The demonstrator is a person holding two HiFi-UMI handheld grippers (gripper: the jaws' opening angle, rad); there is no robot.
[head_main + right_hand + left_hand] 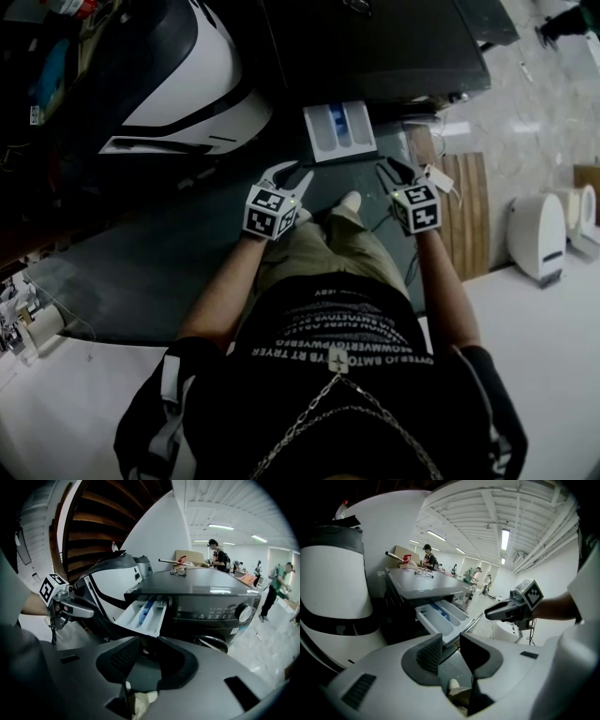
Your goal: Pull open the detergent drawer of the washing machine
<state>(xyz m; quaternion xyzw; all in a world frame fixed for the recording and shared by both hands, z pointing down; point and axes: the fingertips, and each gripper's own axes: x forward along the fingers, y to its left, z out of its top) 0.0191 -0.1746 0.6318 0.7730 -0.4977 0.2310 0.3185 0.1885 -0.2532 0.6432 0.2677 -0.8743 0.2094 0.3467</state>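
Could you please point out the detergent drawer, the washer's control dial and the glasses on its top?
detergent drawer (pixel 151 620): right gripper view, a white compartment.
control dial (pixel 243 612): right gripper view, its round face.
glasses (pixel 178 572): right gripper view, the frame.

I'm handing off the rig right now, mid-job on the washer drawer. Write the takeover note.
Left tongs: open, empty, just short of the drawer, not touching it.
Right tongs: open, empty, also clear of it.
Detergent drawer: pulled out from the washing machine, compartments showing.
Done: the drawer is open.
Left: probably nothing; you may want to check it is fully out.
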